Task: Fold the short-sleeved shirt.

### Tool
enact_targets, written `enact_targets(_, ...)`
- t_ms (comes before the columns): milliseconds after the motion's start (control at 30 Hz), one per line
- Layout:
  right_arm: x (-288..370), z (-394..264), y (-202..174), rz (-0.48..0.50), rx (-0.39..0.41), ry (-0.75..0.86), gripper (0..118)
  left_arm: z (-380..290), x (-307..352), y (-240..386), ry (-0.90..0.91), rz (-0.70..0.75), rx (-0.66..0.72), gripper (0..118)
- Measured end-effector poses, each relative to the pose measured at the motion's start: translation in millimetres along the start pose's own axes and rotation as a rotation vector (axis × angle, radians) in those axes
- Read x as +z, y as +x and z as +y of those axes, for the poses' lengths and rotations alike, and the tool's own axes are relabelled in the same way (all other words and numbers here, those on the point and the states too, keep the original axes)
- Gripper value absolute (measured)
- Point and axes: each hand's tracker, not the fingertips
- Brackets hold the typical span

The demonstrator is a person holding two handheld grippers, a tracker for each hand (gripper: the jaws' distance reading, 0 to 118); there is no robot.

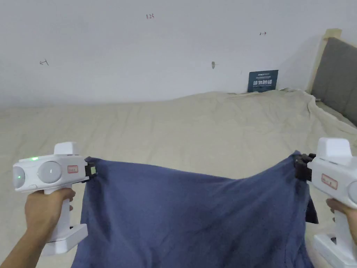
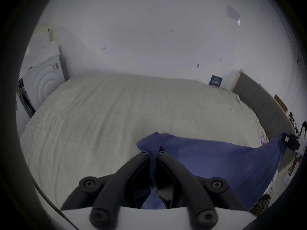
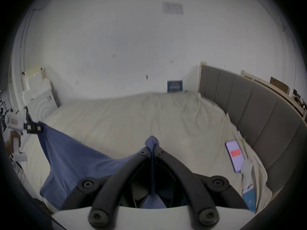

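Blue shirt point(image 1: 188, 216) hangs stretched between left gripper point(image 1: 92, 170) and right gripper point(image 1: 300, 167), fingers clamped on its corners.

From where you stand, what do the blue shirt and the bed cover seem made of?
Blue shirt: probably soft matte cotton knit; it sags and drapes between the left claw and right claw. Bed cover: likely thin woven cotton, matte beige, finely creased.

Plain blue shirt point(image 1: 188, 216), beige sheet point(image 1: 174, 129), white grippers.
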Motion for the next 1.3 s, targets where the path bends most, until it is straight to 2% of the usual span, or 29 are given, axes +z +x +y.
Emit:
enact_targets(267, 13.3, 95.5, -11.1, 0.052, -0.002, 0.202, 0, 74.0, 65.7, -24.4, 0.196, 0.024, 0.079, 0)
enact_targets(500, 12.8, 175.5, -29.4, 0.057, 0.027, 0.322, 0, 146.1, 113.3, -19.9, 0.371, 0.046, 0.055, 0)
enact_targets(633, 10.2, 213.3, -35.1, 0.032, 0.067, 0.380, 0, 177.9, 128.2, -22.0, 0.430, 0.053, 0.067, 0)
enact_targets(900, 6.2, 275.8, -43.3, 0.031, 0.087, 0.473, 0, 220.0, 137.1, -19.6, 0.512, 0.058, 0.054, 0)
enact_targets(1067, 6.1, 289.8, -44.9, 0.024, 0.103, 0.511, 0, 230.2, 133.0, -20.2, 0.539, 0.048, 0.055, 0)
enact_targets(1100, 3.7, 286.4, -44.8, 0.052, 0.107, 0.510, 0, 227.4, 127.4, -20.3, 0.539, 0.049, 0.053, 0)
enact_targets(1300, -31.8, 234.1, -37.7, 0.045, 0.084, 0.413, 0, 189.9, 75.3, -22.7, 0.457, 0.049, 0.040, 0)
